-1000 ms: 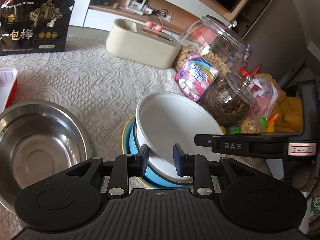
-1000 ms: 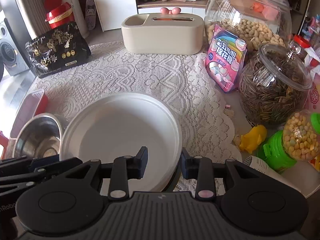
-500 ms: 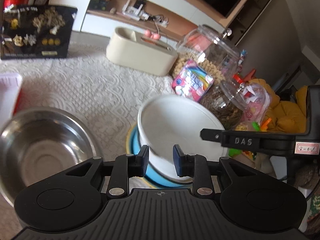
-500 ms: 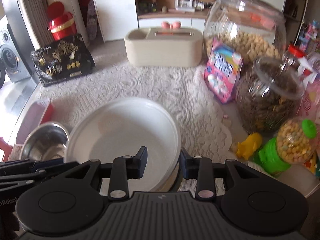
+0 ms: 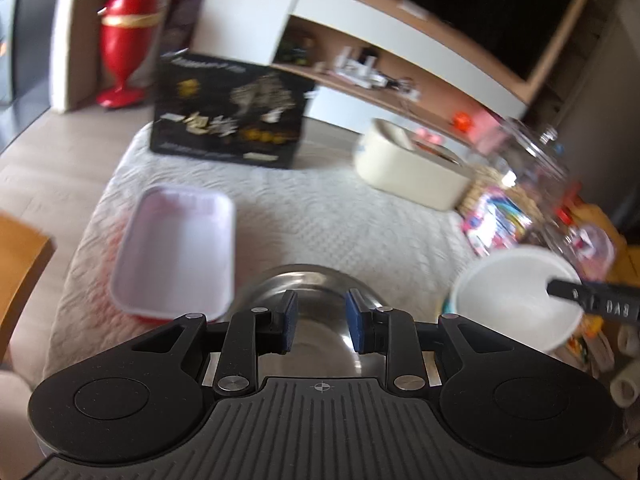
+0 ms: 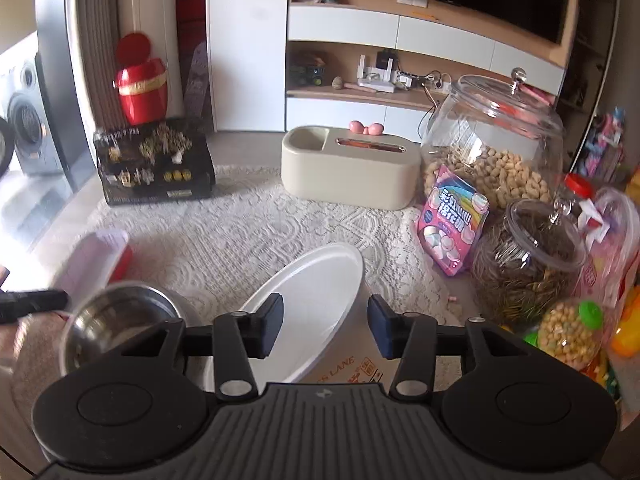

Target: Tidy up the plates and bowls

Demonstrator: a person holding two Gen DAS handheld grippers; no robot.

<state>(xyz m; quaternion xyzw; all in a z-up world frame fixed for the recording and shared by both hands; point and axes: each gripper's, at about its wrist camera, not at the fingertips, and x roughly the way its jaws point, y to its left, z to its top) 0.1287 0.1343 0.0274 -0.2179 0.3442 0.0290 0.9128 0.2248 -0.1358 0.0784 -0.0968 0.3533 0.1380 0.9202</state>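
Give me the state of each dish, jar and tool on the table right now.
Left tool: open, empty, over the steel bowl.
Right tool: opening, off the white bowl.
Steel bowl: upright, empty.
White bowl: empty, tilted.
Red tray: upright, empty.
Peanut jar: lidded.
Seed jar: lidded.

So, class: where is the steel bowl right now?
In the right wrist view the steel bowl sits lower left on the lace cloth, beside the white bowl.

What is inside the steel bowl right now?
Nothing shows inside the steel bowl: the right wrist view sees only bare, shiny metal. The nearest part of its inside is hidden behind the right tongs' body, so that strip cannot be checked.
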